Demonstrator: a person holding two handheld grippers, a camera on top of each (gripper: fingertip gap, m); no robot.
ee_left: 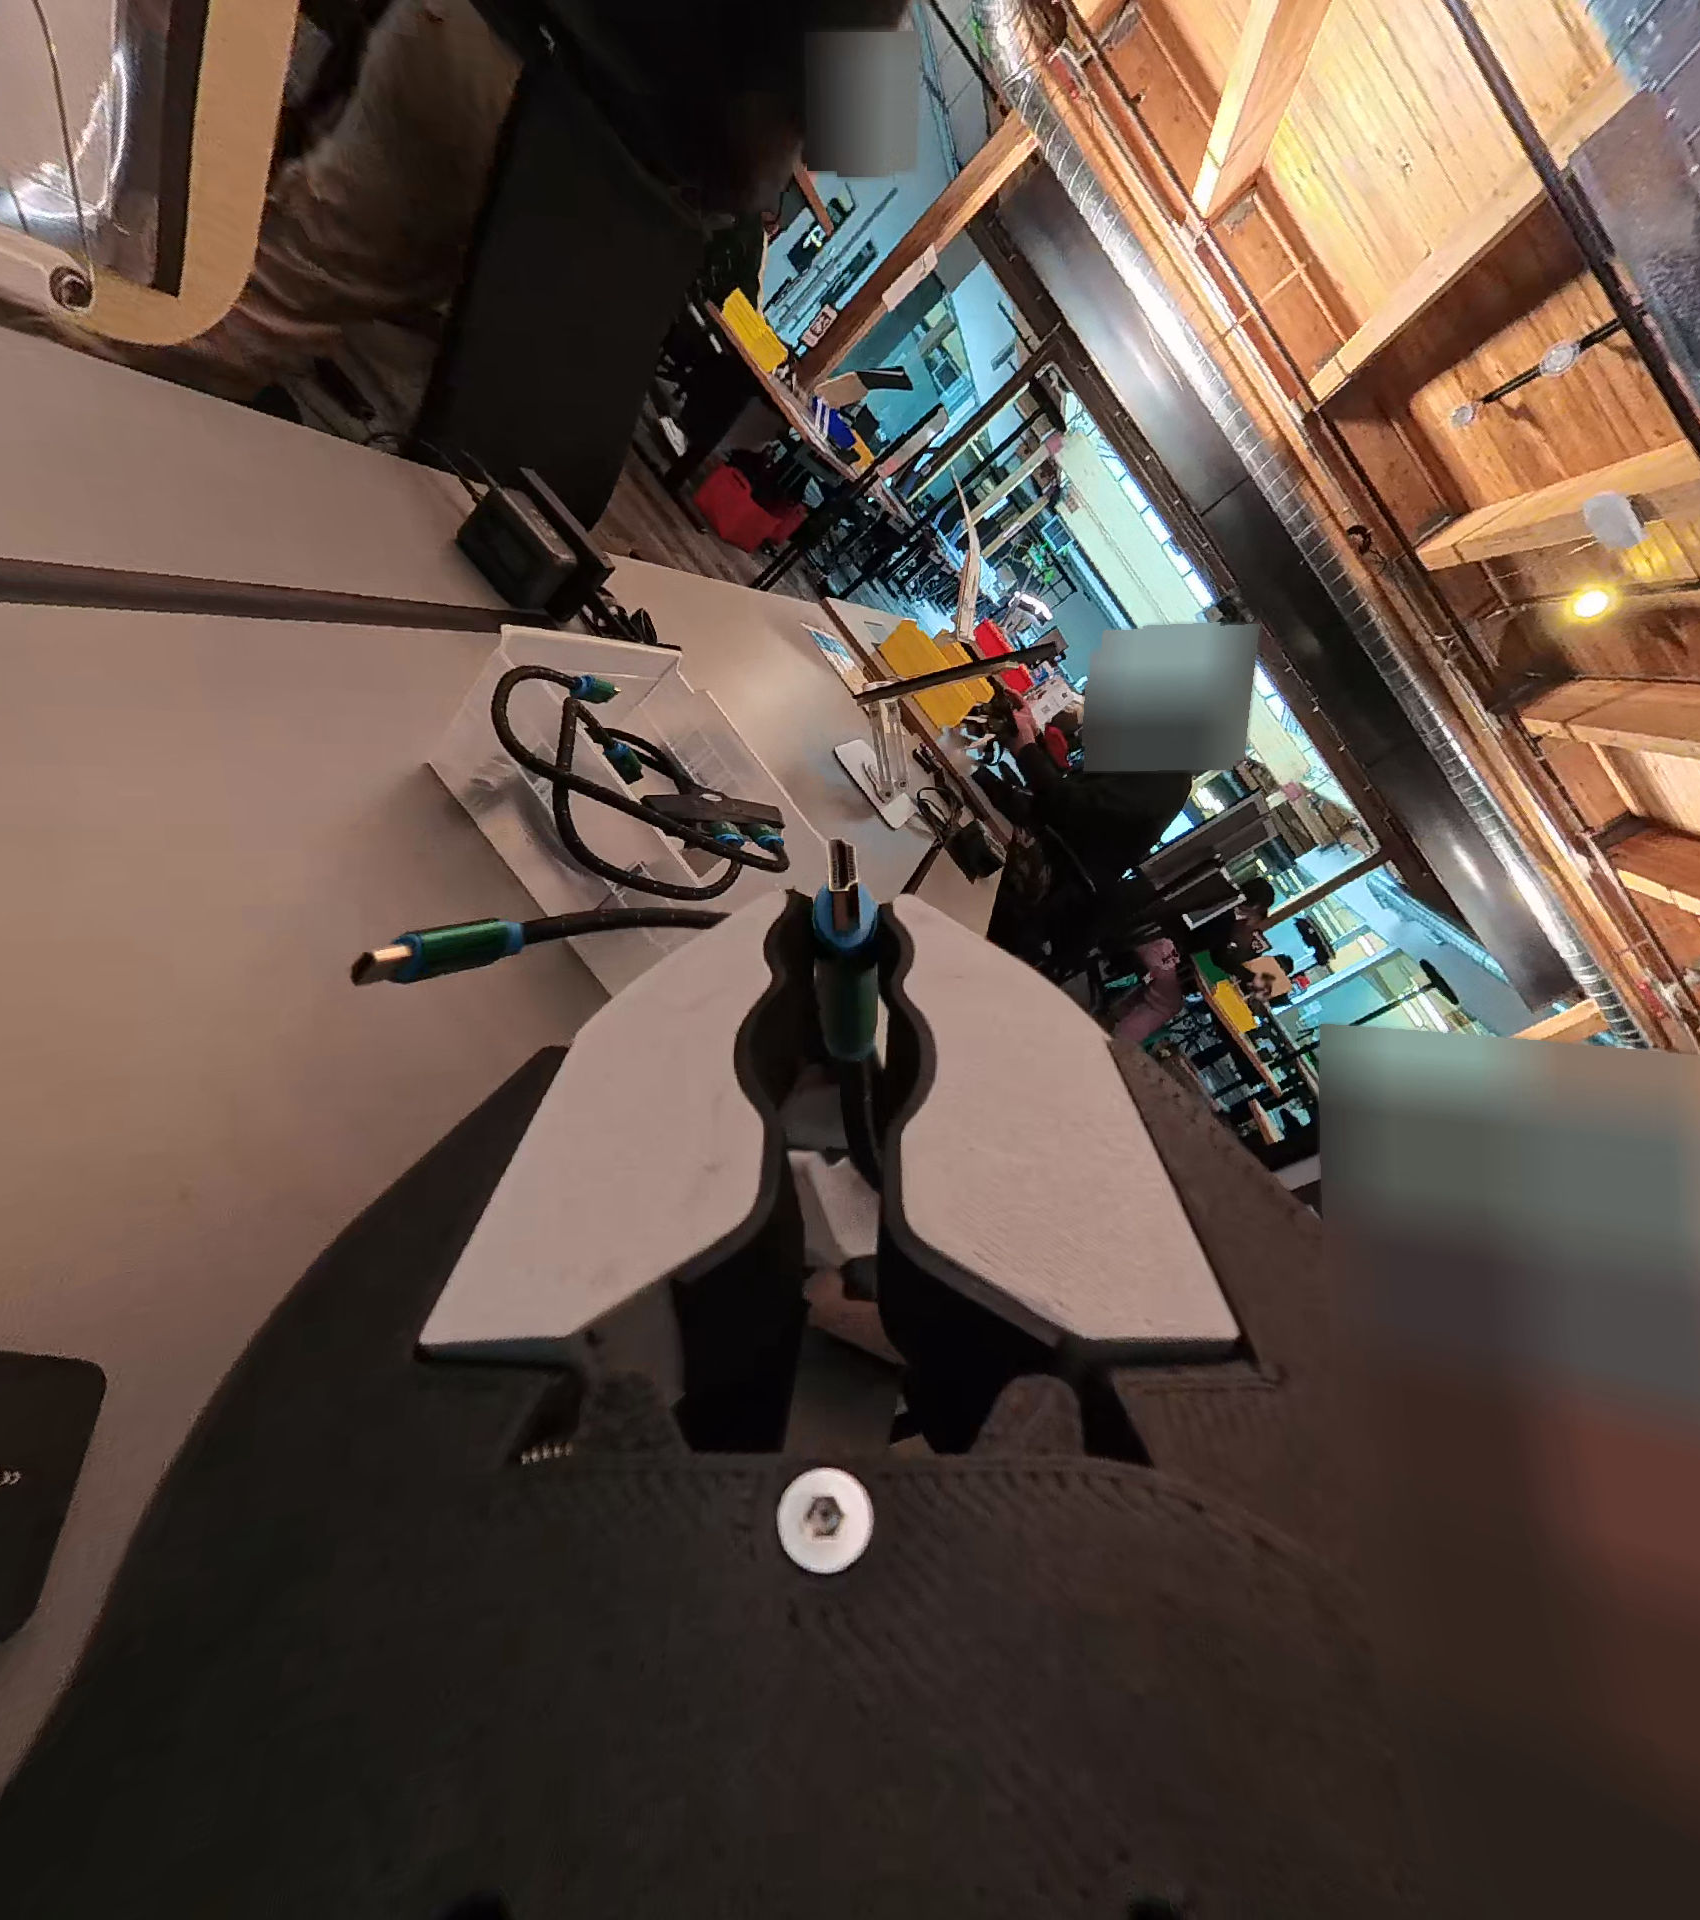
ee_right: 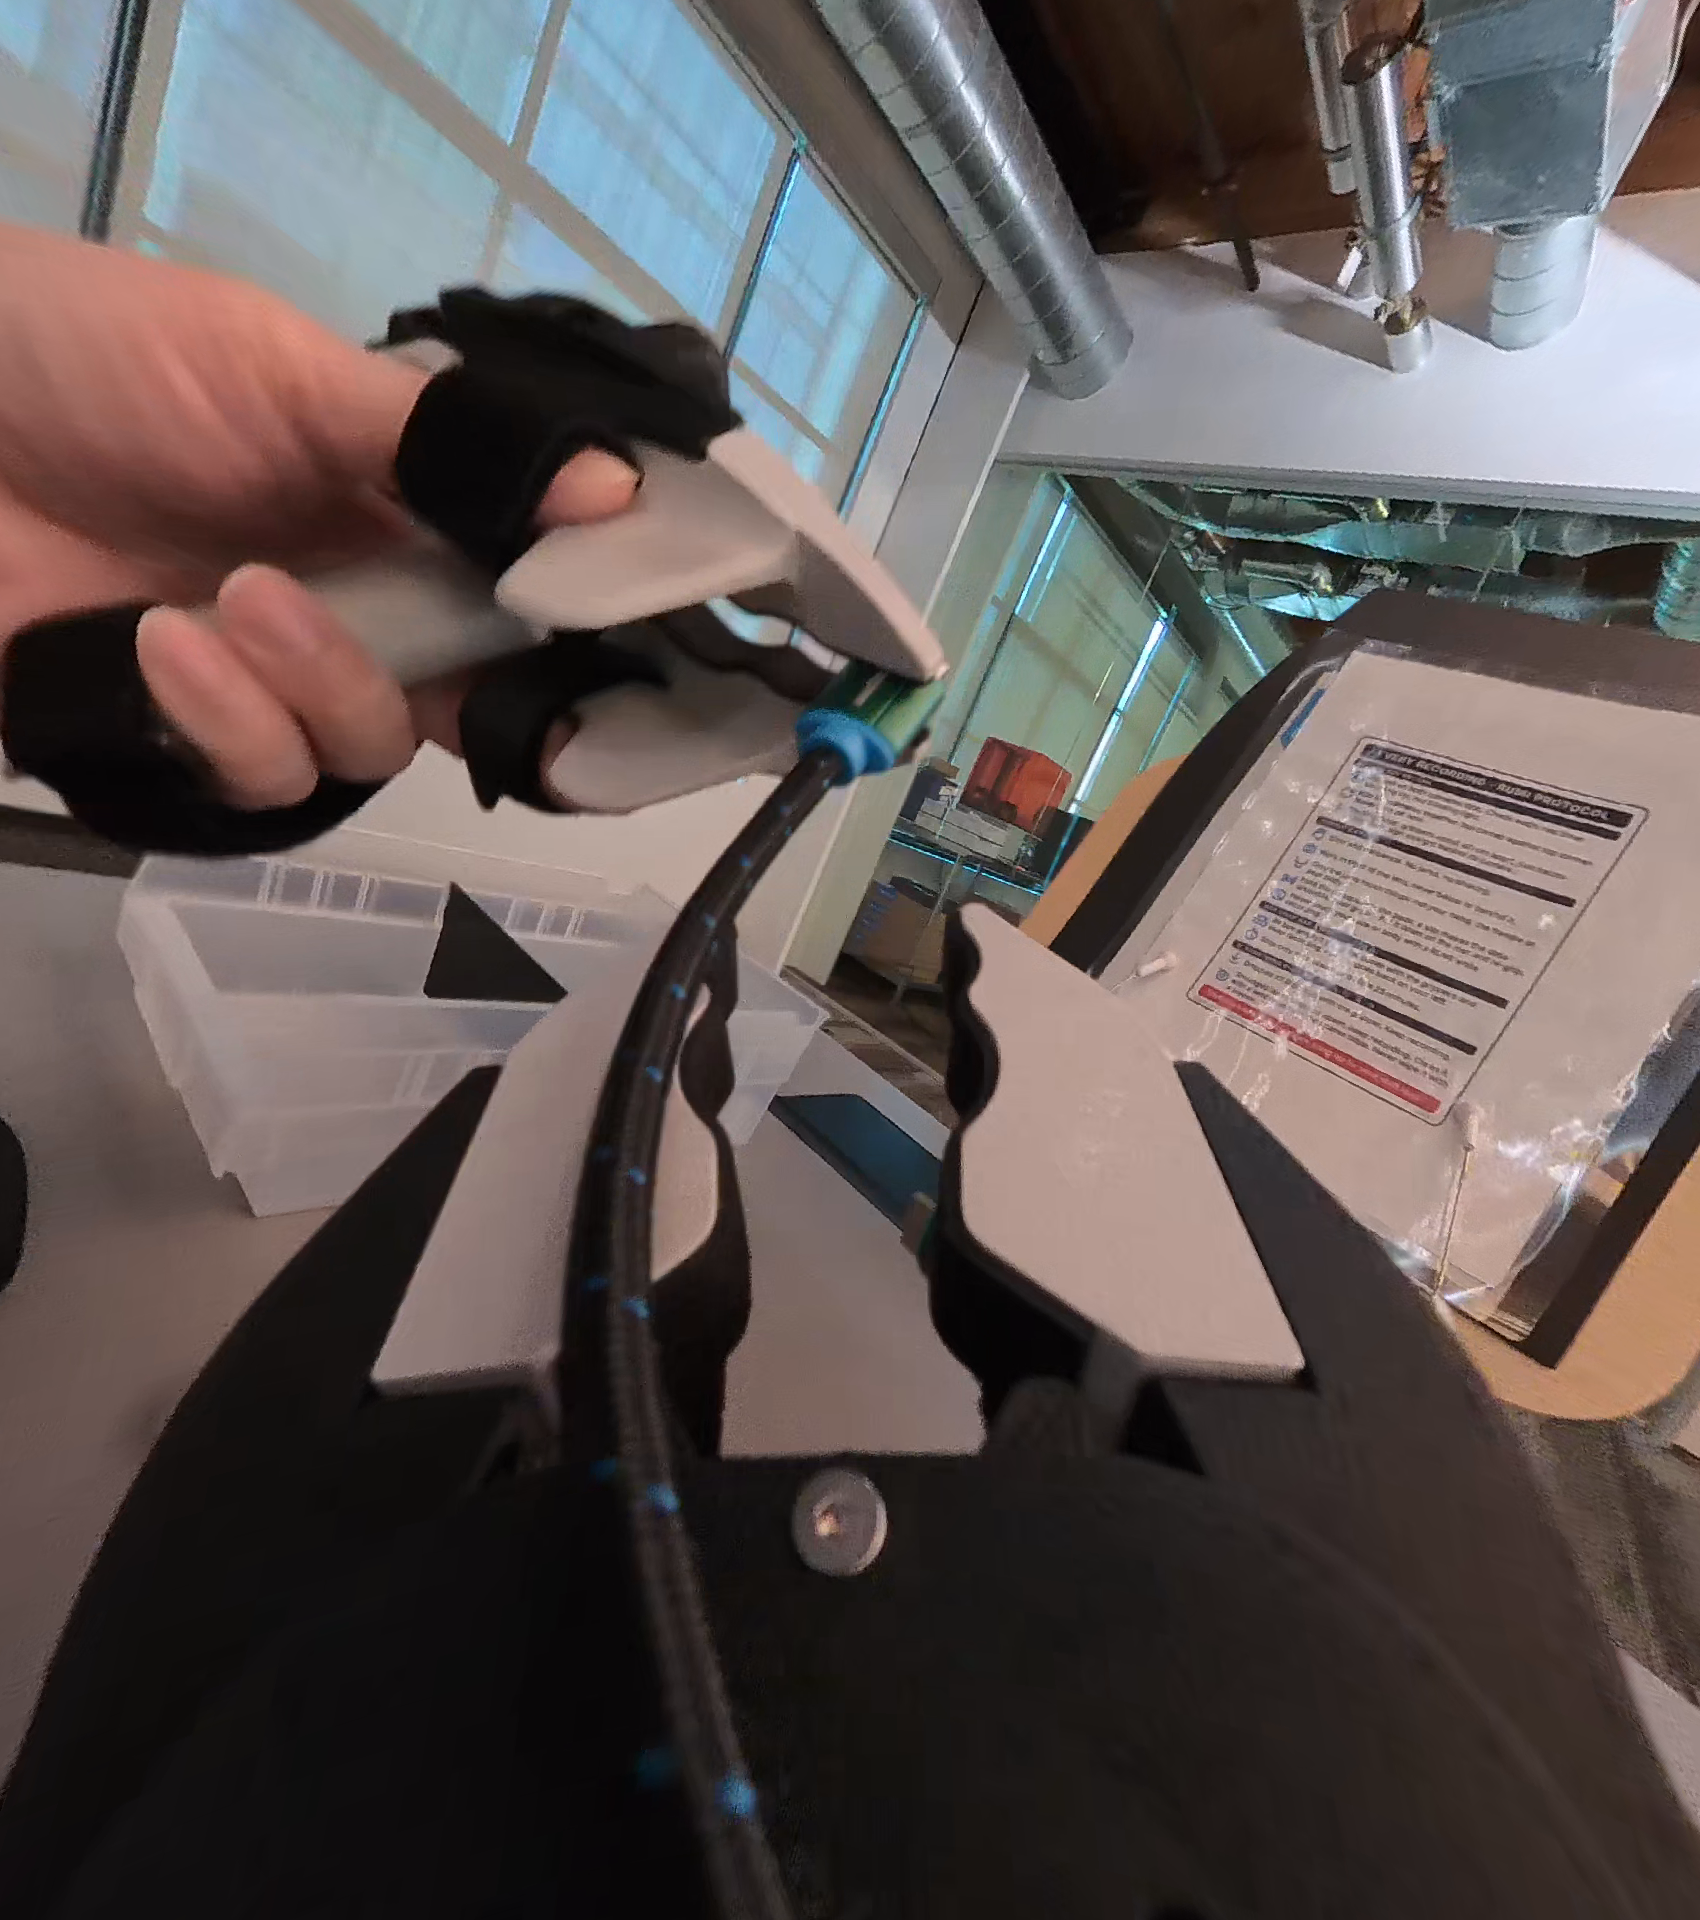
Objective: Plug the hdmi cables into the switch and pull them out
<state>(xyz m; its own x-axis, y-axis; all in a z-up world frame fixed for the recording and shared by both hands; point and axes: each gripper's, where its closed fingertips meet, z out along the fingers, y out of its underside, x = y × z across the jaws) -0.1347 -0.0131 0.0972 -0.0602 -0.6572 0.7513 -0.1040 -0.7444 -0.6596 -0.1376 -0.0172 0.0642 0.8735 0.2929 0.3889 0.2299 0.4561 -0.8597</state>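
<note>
Left gripper [ee_left: 844,920] clamped an HDMI plug [ee_left: 841,894] above the tabletop [ee_left: 150,935]; right gripper [ee_right: 825,997] stood wide apart around its cable [ee_right: 638,1143]; clear tray [ee_left: 607,665] held the switch [ee_left: 711,808] with cables attached.

Left tongs [ee_left: 841,925] raised off the table, fingers clamped tight on plug, tips pointing up and away. Hand [ee_right: 150,582] in black fingerless glove wrapped round left tongs handle, seen from right wrist view. Right tongs [ee_right: 825,997] spread wide, nothing pinched, cable merely running through the gap
</note>
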